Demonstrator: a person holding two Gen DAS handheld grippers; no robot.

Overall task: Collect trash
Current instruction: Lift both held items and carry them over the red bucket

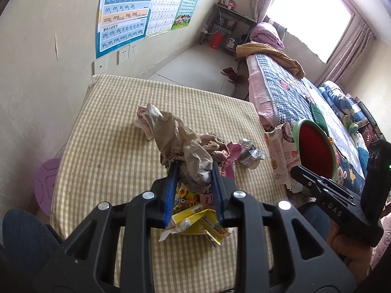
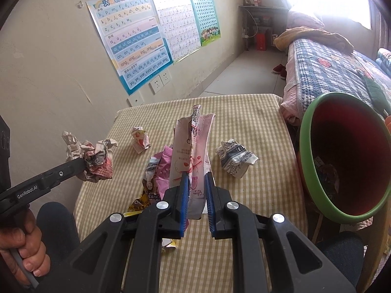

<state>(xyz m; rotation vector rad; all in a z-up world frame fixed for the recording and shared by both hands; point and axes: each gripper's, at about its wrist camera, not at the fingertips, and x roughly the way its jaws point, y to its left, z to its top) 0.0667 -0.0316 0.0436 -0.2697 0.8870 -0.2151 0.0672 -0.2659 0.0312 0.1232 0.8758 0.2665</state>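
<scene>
We hold a crumpled brown paper wad (image 1: pixel 182 144) clamped between the blue pads of our left gripper (image 1: pixel 194 171), lifted above the checked tablecloth (image 1: pixel 110 146), while our right gripper (image 2: pixel 195 178) has its jaws pressed together on a flattened pink-and-white carton (image 2: pixel 190 151) that stands upright in the grip. Below them on the cloth lie more scraps: a pink wrapper (image 2: pixel 161 171), a yellow wrapper (image 1: pixel 198 222) near the front edge, a small crumpled pink-and-white piece (image 2: pixel 140 140) farther back, and a crushed black-and-white carton (image 2: pixel 235 157) to the right. Just off the table's right edge sits a bin with a green rim (image 2: pixel 308 131) and a red inside, tilted toward us, with some trash already in its bottom. Beyond, letter charts (image 2: pixel 132 41) hang on the wall and a bed with a blue quilt (image 2: pixel 327 70) runs along the window side.
</scene>
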